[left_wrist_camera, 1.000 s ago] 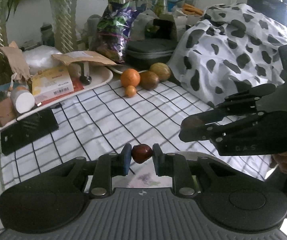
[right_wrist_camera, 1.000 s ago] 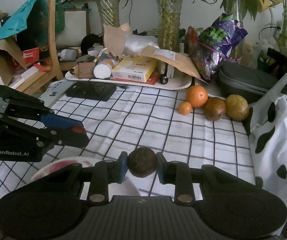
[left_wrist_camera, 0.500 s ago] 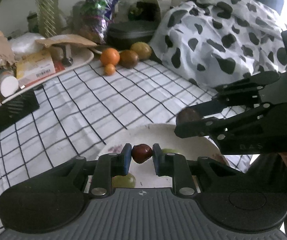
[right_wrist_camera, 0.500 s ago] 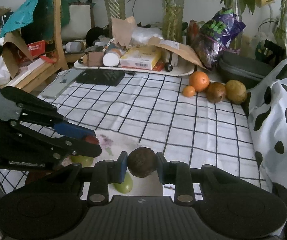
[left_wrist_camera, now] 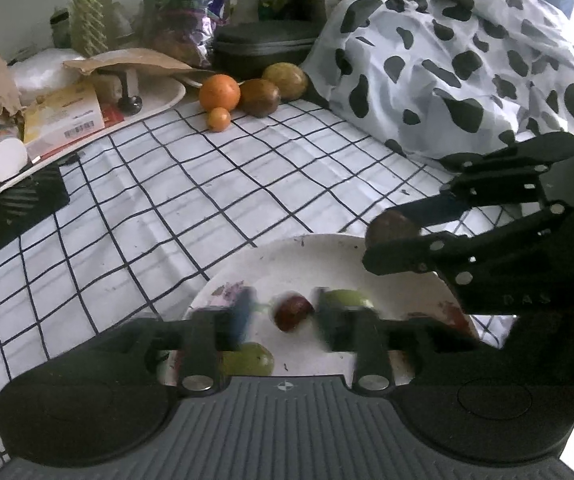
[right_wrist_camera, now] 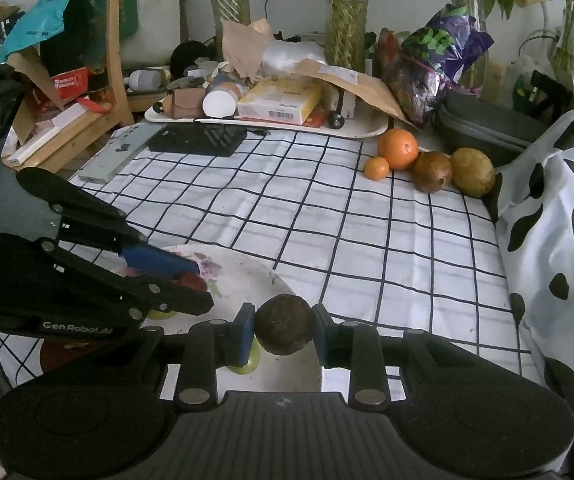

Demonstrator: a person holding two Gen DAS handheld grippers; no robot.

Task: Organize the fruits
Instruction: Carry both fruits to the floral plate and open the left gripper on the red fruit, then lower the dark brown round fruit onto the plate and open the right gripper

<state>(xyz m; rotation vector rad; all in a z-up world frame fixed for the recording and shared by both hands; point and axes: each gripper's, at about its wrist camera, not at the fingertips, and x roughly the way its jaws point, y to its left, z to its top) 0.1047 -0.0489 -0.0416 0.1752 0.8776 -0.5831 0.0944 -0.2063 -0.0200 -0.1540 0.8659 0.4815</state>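
My left gripper (left_wrist_camera: 285, 316) hangs over the white plate (left_wrist_camera: 327, 258) with its fingers blurred and spread apart. A small dark red fruit (left_wrist_camera: 293, 312) sits loose between them, touching neither finger. Green fruits (left_wrist_camera: 247, 358) lie on the plate under the fingers. My right gripper (right_wrist_camera: 285, 330) is shut on a round dark brown fruit (right_wrist_camera: 284, 330) and holds it above the plate's (right_wrist_camera: 243, 280) right edge. That fruit also shows in the left wrist view (left_wrist_camera: 391, 226). The left gripper also shows in the right wrist view (right_wrist_camera: 191, 284), with the red fruit (right_wrist_camera: 189, 280) at its tips.
An orange (right_wrist_camera: 398, 148), a small tangerine (right_wrist_camera: 376, 168), a brown fruit (right_wrist_camera: 432, 171) and a yellow-green fruit (right_wrist_camera: 473, 172) sit at the checked cloth's far side. A cluttered white tray (right_wrist_camera: 359, 130) and a black case (right_wrist_camera: 487, 128) stand behind. A cow-print cloth (right_wrist_camera: 559, 216) lies on the right.
Both grippers have tilted down over the plate. My left gripper's fingers have opened and let go of the red fruit. My right gripper still holds the brown fruit.
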